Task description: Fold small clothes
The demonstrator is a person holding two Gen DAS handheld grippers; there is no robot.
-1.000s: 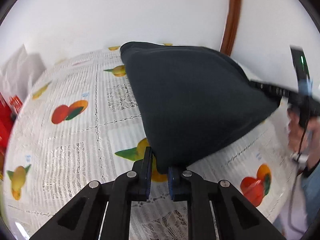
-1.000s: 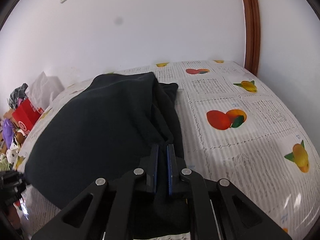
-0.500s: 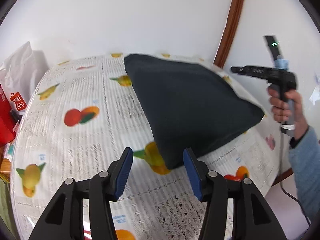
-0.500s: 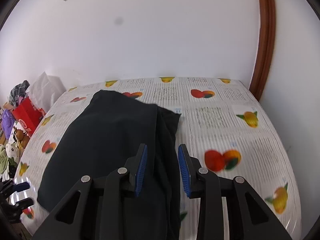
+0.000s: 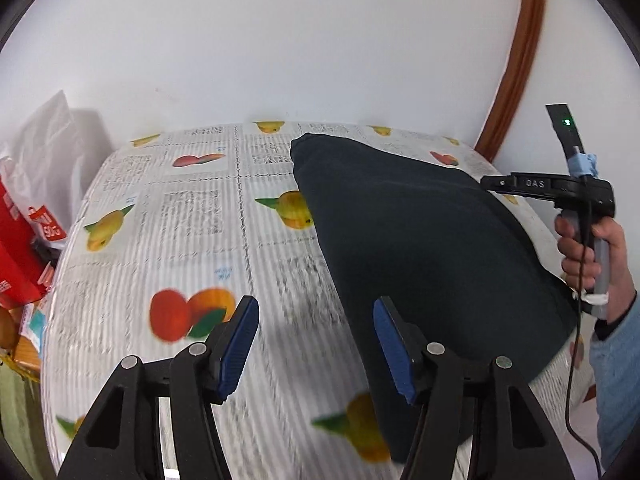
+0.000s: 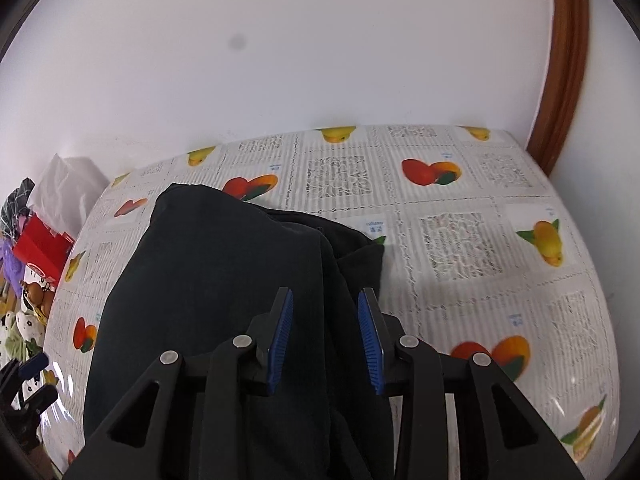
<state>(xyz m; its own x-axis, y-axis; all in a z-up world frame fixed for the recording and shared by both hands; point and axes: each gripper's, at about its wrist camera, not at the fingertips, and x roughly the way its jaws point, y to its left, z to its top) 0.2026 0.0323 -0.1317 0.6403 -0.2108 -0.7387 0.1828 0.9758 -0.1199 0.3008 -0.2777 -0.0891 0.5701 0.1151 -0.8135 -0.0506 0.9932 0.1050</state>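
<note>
A dark folded garment (image 5: 420, 248) lies flat on the table's fruit-print cloth (image 5: 180, 220), right of centre in the left wrist view. My left gripper (image 5: 316, 308) hovers above the garment's near left edge, jaws opening, nothing pinched between the blue pads. In the right wrist view the garment (image 6: 224, 280) fills the lower left, one layer folded over another. My right gripper (image 6: 325, 300) hangs open over its right part, pads clear of the fabric. A hand (image 5: 584, 252) holds that right gripper (image 5: 496, 184) at the garment's far side.
A white wall closes the back of the table (image 6: 460, 240), with a brown door frame (image 5: 520, 60) at the right. A red bag (image 5: 20, 232) and a white plastic bag (image 5: 44, 148) stand off the table's left end, with soft toys (image 6: 24, 312) beside them.
Both grippers let go of the garment's corners, opened, and drew back and upward. The garment dropped flat onto the table.
</note>
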